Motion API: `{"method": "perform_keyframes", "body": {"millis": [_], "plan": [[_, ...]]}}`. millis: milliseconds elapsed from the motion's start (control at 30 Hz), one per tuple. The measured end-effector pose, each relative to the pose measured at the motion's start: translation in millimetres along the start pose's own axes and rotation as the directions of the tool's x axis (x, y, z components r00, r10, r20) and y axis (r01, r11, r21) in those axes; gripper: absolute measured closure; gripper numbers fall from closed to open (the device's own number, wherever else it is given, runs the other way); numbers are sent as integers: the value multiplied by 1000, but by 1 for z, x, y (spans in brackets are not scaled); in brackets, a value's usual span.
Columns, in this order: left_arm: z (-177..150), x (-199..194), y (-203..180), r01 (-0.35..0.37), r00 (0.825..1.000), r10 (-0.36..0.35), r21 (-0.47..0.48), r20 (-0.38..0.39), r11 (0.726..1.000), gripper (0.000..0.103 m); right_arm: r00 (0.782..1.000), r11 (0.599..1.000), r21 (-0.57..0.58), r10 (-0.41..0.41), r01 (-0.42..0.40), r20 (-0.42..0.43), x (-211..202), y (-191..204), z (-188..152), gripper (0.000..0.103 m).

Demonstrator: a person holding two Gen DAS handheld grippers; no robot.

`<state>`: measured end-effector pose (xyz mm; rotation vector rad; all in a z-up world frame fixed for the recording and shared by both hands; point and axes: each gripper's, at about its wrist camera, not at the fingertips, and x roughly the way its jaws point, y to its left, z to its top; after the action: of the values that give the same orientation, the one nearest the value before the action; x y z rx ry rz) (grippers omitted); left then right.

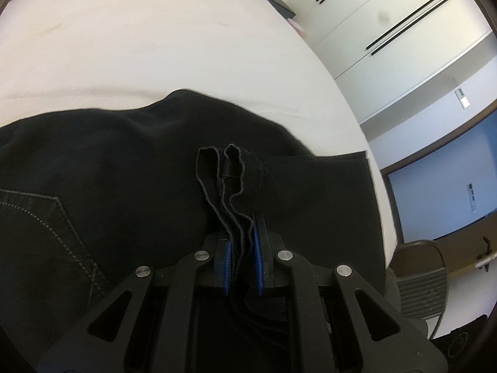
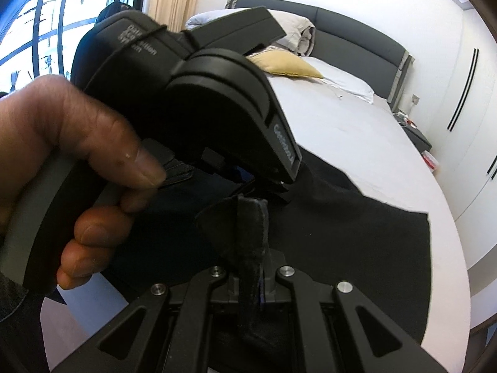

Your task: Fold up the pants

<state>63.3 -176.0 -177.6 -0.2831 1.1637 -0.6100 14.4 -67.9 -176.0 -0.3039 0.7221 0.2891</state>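
left wrist view: left gripper [image 1: 242, 258] has its jaws clamped on bunched hems of the black pants [image 1: 108, 168], which spread ahead over the bed [image 1: 155, 46]. right gripper [image 2: 253, 283] jaws likewise pinch a fabric edge, likely lifting both corners together for a fold.

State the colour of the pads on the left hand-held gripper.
Blue pads, gripping the black pants; clearest in the left wrist view.

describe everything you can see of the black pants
The pants are black woven fabric with a stitched back pocket, spread across the white bed. Bunched hem edges stand pinched in the left gripper; the right gripper clamps another thick folded edge. One leg end lies flat near the bed's edge.
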Motion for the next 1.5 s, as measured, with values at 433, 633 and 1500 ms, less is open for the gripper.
{"method": "perform_keyframes", "body": {"millis": [433, 633, 1500], "plan": [[-5, -18, 10, -91, 995, 89, 32, 45, 995, 83, 983, 974, 144, 181, -174, -38, -2, -58, -3, 28], [-3, -42, -10, -157, 977, 148, 46, 157, 987, 83, 965, 894, 362, 254, -263, 73, -58, -145, -23, 27], [-77, 22, -58, -3, 989, -2, 32, 150, 999, 83, 885, 550, 724, 428, -417, 184, 48, -310, -17, 46]]}}
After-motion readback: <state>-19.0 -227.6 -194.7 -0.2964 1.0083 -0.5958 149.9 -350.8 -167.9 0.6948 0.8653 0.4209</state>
